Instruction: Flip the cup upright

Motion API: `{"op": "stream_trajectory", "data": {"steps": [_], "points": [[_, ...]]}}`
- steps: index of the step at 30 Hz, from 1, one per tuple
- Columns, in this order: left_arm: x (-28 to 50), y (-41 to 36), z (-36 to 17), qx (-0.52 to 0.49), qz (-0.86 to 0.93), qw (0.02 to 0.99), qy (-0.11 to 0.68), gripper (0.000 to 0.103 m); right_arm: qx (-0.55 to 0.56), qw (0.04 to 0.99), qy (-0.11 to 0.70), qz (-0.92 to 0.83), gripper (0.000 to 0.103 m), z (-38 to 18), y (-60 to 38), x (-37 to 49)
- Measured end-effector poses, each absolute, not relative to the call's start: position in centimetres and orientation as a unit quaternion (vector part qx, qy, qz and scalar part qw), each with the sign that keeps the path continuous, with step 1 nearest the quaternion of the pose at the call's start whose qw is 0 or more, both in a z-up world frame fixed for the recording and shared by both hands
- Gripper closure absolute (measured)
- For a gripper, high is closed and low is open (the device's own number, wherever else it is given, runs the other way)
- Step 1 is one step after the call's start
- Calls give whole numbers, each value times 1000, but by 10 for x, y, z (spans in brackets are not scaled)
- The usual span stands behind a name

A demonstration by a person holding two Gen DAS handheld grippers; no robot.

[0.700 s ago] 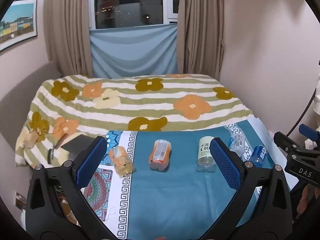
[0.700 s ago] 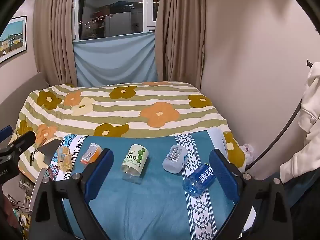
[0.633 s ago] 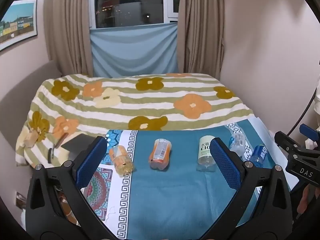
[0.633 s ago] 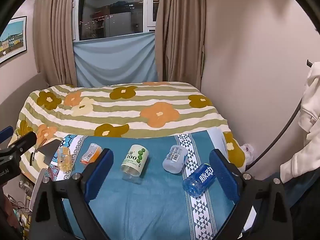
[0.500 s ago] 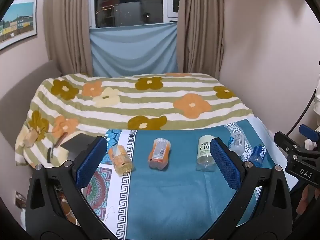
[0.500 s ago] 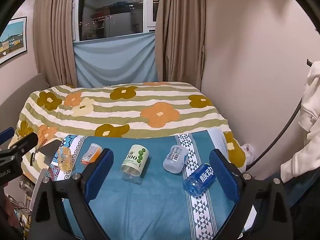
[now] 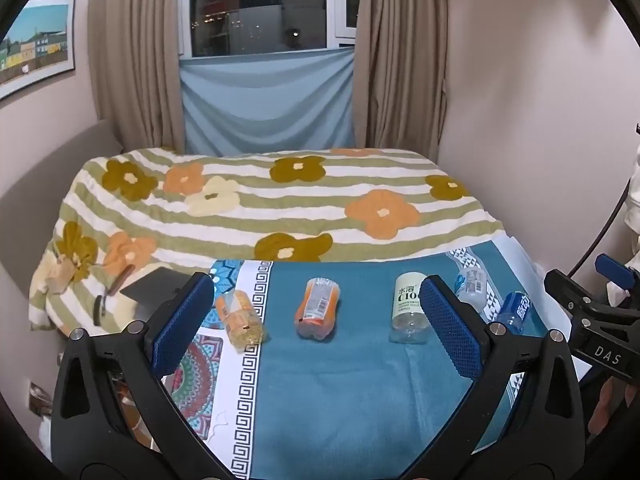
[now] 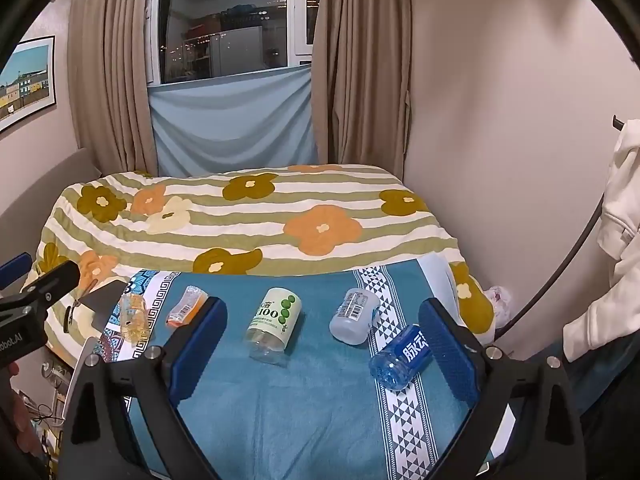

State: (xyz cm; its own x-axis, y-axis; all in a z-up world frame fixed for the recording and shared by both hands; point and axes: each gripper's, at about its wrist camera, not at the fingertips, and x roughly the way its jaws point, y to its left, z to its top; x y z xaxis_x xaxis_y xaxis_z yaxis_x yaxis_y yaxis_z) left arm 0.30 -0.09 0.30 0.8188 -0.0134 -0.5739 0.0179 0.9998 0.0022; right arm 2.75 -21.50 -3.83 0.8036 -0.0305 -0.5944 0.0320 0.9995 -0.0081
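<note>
Cups: five clear plastic bottle-cups (image 8: 274, 326) lying sideways, long axes pointing away, ahead of both open, empty jaws.

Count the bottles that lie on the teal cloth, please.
5, all on their sides in a row: yellow bottle leftmost, orange bottle, green-label bottle in the middle, clear bottle, blue-label bottle rightmost. None seems hidden.

Clear bottle (image 7: 470, 285) — half hidden behind left gripper (image 7: 316, 320).
</note>
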Motion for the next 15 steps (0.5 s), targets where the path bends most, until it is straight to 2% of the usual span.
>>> {"op": "stream_trajectory", "data": {"steps": [15], "points": [[-2, -3, 4, 8, -7, 955, 297, 0, 6, 952, 307, -16, 7, -33, -214, 20]]}}
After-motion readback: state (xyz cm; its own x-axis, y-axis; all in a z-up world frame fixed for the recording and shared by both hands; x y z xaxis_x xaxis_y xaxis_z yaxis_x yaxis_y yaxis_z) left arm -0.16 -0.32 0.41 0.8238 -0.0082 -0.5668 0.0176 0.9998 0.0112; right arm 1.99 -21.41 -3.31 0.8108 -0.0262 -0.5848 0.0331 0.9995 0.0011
